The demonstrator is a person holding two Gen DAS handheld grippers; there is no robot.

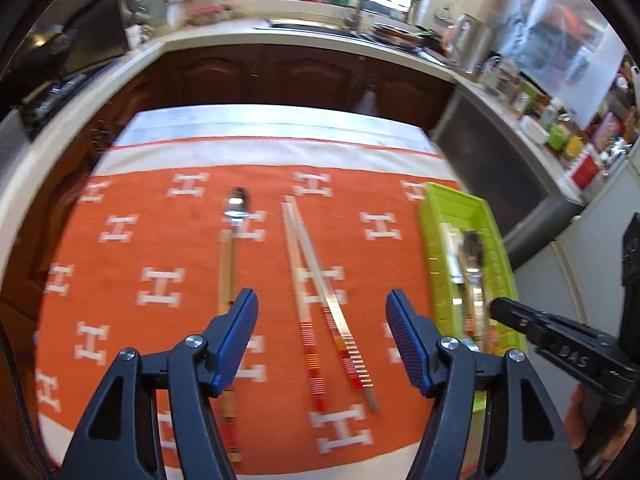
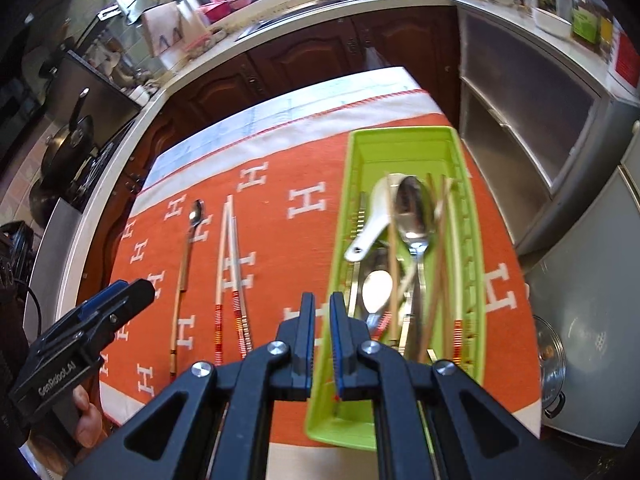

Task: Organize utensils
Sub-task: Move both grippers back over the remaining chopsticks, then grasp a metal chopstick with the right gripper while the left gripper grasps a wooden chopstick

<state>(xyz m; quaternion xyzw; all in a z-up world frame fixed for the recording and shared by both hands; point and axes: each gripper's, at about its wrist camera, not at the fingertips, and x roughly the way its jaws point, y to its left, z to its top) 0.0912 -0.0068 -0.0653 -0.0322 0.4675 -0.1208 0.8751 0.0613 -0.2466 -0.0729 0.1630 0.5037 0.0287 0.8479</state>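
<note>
Chopsticks [image 1: 320, 300] pale, red-orange banded, under spread left gripper [image 1: 322, 336]; right gripper [image 2: 320, 334] nearly closed, empty

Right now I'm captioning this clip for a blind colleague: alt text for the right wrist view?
A nearly closed right gripper hovers empty over a green tray holding spoons and chopsticks. Left of the tray, on the orange cloth, lie a long spoon and chopstick pair.
</note>
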